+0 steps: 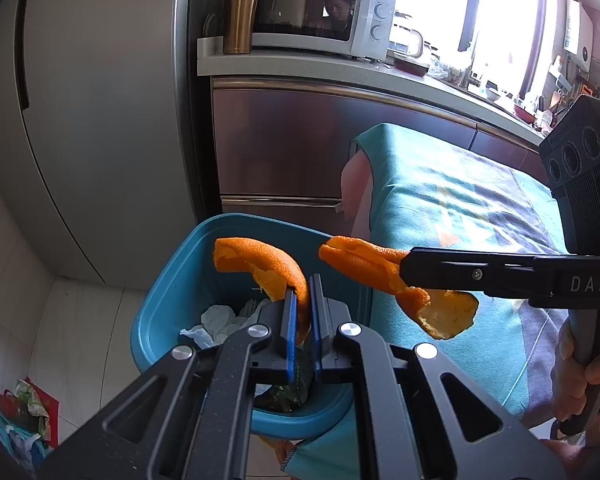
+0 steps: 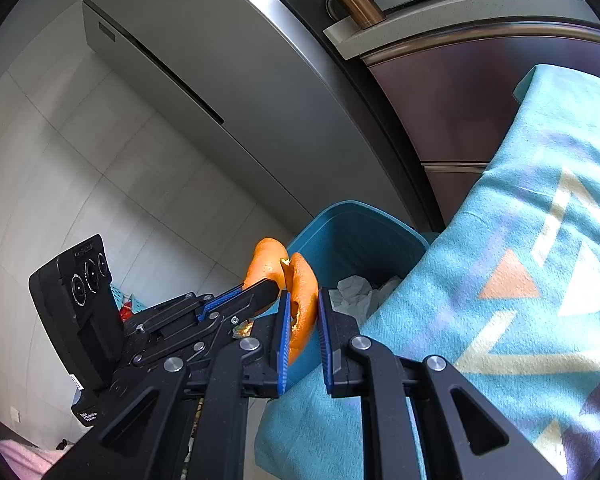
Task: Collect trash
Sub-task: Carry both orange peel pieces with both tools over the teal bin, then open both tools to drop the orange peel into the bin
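Observation:
My left gripper (image 1: 303, 292) is shut on a curled orange peel (image 1: 260, 264), held above the blue trash bin (image 1: 168, 292). From the right, my right gripper (image 1: 404, 270) reaches in, shut on a second orange peel (image 1: 364, 264) near the bin's right rim. In the right wrist view the right gripper (image 2: 302, 300) clamps its peel (image 2: 305, 280) between blue pads. There the left gripper (image 2: 274, 286) holds the other peel (image 2: 266, 262) just to the left. Both peels hang beside the bin (image 2: 360, 232), which holds crumpled white tissue (image 2: 352, 292).
A teal patterned cloth (image 1: 460, 200) covers the table right of the bin. Behind stand a grey fridge (image 1: 100, 120), steel drawers (image 1: 300, 140), and a counter with a microwave (image 1: 320, 16) and copper tumbler (image 1: 240, 16). Bags (image 1: 24, 412) lie on the floor. A hand (image 1: 580, 380) grips the right handle.

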A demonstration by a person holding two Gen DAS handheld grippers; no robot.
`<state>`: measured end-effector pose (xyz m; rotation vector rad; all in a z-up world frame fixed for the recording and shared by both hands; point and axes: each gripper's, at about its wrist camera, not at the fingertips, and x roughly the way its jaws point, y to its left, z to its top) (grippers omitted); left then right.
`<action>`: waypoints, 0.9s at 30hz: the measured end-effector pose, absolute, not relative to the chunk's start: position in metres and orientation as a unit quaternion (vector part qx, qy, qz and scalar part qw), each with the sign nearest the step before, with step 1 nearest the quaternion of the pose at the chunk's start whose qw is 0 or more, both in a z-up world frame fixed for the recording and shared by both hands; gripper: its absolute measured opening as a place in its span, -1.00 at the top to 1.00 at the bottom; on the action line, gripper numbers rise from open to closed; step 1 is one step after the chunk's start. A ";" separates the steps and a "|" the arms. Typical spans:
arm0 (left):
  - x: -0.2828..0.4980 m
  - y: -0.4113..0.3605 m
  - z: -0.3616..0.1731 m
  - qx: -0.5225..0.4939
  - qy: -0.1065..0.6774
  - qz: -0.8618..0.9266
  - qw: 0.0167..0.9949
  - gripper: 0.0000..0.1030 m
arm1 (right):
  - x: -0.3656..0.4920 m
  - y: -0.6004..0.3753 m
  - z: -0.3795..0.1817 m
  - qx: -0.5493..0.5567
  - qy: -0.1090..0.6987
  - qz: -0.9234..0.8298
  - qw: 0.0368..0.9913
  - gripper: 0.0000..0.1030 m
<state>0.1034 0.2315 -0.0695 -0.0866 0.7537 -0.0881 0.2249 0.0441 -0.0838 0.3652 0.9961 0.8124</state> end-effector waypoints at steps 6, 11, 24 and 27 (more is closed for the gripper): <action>0.108 0.233 -0.075 -0.048 0.374 -0.041 0.925 0.87 | 0.230 0.052 -0.085 0.163 0.465 0.373 0.786 0.76; 0.113 0.236 -0.081 -0.053 0.382 -0.040 0.922 0.87 | 0.234 0.055 -0.090 0.159 0.470 0.368 0.787 0.76; 0.123 0.234 -0.095 -0.052 0.396 -0.040 0.916 0.87 | 0.241 0.072 -0.096 0.153 0.482 0.354 0.787 0.75; 0.126 0.234 -0.098 -0.054 0.400 -0.039 0.914 0.86 | 0.241 0.075 -0.096 0.150 0.483 0.352 0.787 0.74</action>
